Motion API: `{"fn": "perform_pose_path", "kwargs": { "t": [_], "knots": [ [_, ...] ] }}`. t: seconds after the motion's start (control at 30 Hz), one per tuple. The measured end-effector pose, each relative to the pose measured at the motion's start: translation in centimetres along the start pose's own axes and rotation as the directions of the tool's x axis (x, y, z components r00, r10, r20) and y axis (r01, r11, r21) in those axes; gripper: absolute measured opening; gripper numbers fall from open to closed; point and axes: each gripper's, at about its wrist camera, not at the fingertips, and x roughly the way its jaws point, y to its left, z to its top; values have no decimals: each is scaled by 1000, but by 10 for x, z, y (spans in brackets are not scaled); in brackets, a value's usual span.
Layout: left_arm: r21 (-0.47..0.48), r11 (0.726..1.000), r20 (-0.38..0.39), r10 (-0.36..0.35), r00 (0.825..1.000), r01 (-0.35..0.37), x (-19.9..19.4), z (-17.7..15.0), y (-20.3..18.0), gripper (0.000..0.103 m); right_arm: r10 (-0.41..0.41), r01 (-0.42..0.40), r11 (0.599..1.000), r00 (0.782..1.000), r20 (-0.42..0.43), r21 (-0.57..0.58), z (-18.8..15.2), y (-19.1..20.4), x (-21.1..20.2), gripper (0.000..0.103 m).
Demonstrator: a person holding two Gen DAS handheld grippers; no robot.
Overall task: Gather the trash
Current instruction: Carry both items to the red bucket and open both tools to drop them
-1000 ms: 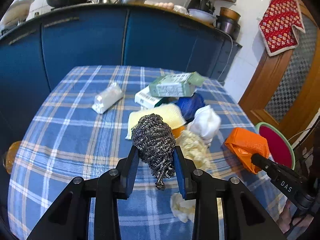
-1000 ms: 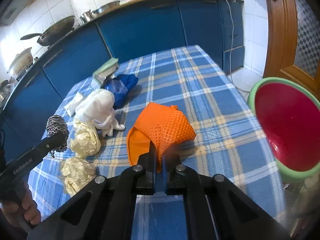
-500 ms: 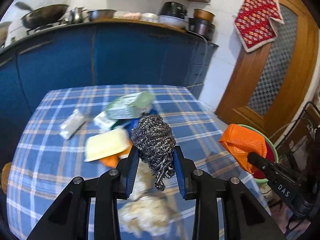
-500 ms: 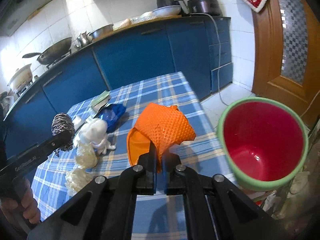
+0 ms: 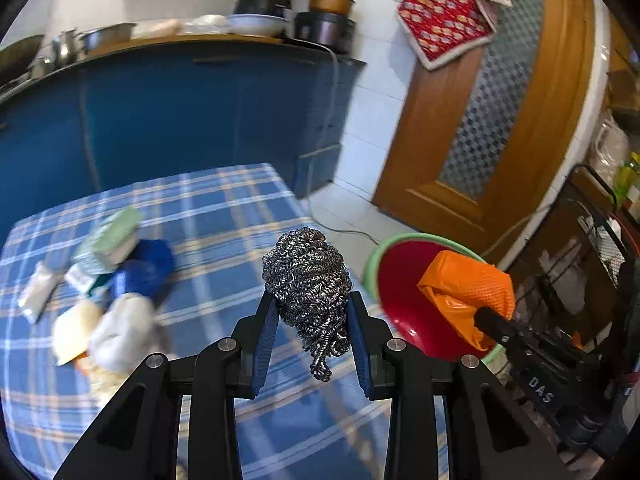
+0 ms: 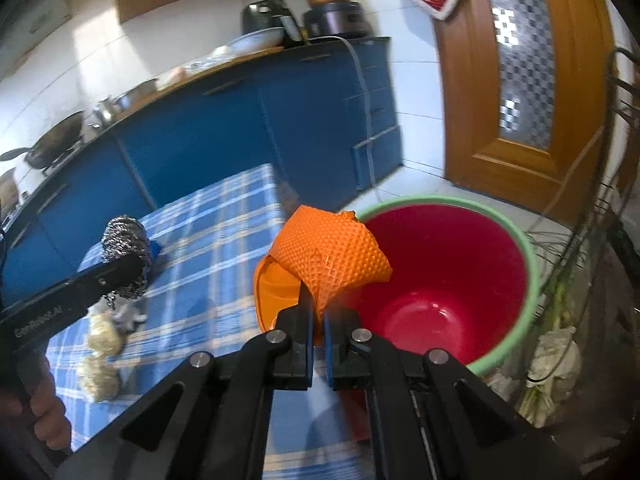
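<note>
The red bin (image 6: pixel 448 280) with its green rim stands on the floor just off the desk (image 5: pixel 224 216) corner, and both loads are headed its way. From the right tongs (image 6: pixel 318 312) its mouth lies at about one o'clock, close under the orange mesh bag (image 6: pixel 332 256) they pinch tight, jaws almost together. From the left tongs (image 5: pixel 312 320) the bin sits at two o'clock, a little farther off, so the right hand is the nearer. The left tongs are narrowed onto one steel wool scourer (image 5: pixel 308 276), its long axis upright between the pads. I count one bin, one scourer, one orange bag; the heap left on the desk at nine o'clock is too blurred to count.
</note>
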Motion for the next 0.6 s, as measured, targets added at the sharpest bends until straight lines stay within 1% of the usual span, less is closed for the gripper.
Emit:
{"fn": "perform_pose_path", "kwargs": {
  "t": [0.13,0.17,0.3,0.33,0.37,0.47,0.5,0.57,0.6],
  "knots": [
    [33,999,-26,-26,999,27,16,3,-22,35,-69,70,996,997,-26,47,-3,-32,11,6],
    [38,999,-33,-33,999,34,19,3,-26,35,-69,70,996,997,-26,47,-3,-32,11,6],
    [64,997,-54,-45,998,48,31,4,-39,35,-108,113,990,992,-66,84,-7,-58,22,7],
    [68,996,-61,-47,997,51,34,3,-42,35,-108,113,990,992,-66,84,-7,-58,22,8],
    [71,996,-68,-49,997,53,38,3,-44,35,-115,121,989,991,-74,88,-8,-63,25,11],
    [82,995,-83,-51,995,57,46,3,-51,35,-126,135,985,988,-89,105,-8,-73,30,12],
    [87,994,-88,-52,995,59,49,3,-53,35,-131,141,984,987,-91,110,-8,-75,31,13],
    [96,994,-96,-52,994,61,54,3,-56,35,-127,138,983,988,-92,124,-7,-80,33,24],
    [100,993,-101,-51,994,61,57,2,-59,35,-127,138,982,988,-90,128,-7,-82,33,26]
  ]
}}
